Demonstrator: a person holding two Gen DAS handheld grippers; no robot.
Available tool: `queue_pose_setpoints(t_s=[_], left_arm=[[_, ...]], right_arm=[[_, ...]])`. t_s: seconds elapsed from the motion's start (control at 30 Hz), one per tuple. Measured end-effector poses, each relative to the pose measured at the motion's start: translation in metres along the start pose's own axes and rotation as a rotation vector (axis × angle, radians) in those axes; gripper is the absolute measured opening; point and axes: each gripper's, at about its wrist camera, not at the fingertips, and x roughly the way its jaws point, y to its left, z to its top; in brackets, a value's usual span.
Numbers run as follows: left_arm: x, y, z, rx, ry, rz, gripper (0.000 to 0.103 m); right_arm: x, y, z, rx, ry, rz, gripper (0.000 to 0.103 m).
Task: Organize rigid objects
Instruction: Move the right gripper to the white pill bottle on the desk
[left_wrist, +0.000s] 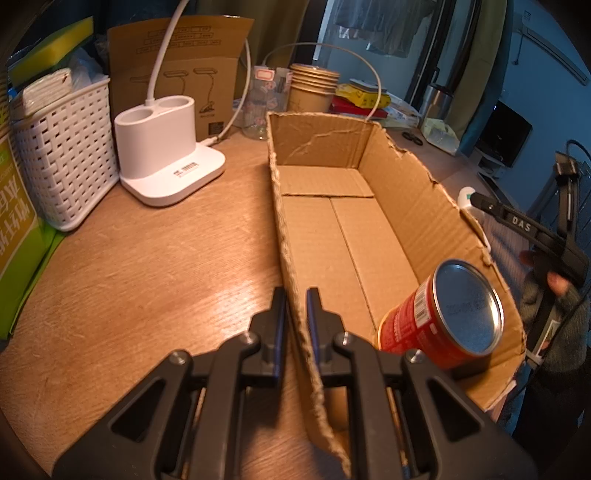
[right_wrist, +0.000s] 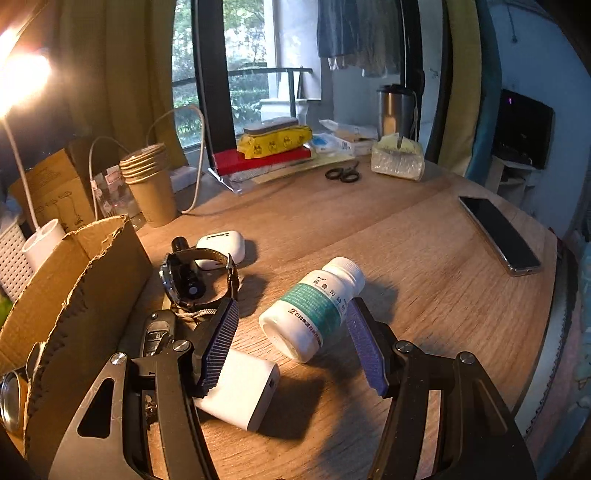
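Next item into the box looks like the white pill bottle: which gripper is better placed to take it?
Right. The right gripper is open with the pill bottle lying just ahead between its fingers. The left gripper is shut on the cardboard box wall.

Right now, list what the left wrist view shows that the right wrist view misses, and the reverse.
Left wrist only: the left claw shut on the cardboard box wall, and the box floor.

Right wrist only: the open right claw over the white pill bottle, plus watch, earbud case and phone.

Both: box, red can, paper cups.
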Motion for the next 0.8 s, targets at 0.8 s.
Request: queue_pose_setpoints(t_s=[0.8], left_arm=[[0.0, -0.002, -0.001, -0.001, 0.001, 0.0, 0.011]], right_arm=[[0.04, -0.001, 0.007, 0.001, 0.144, -0.065, 0.058]])
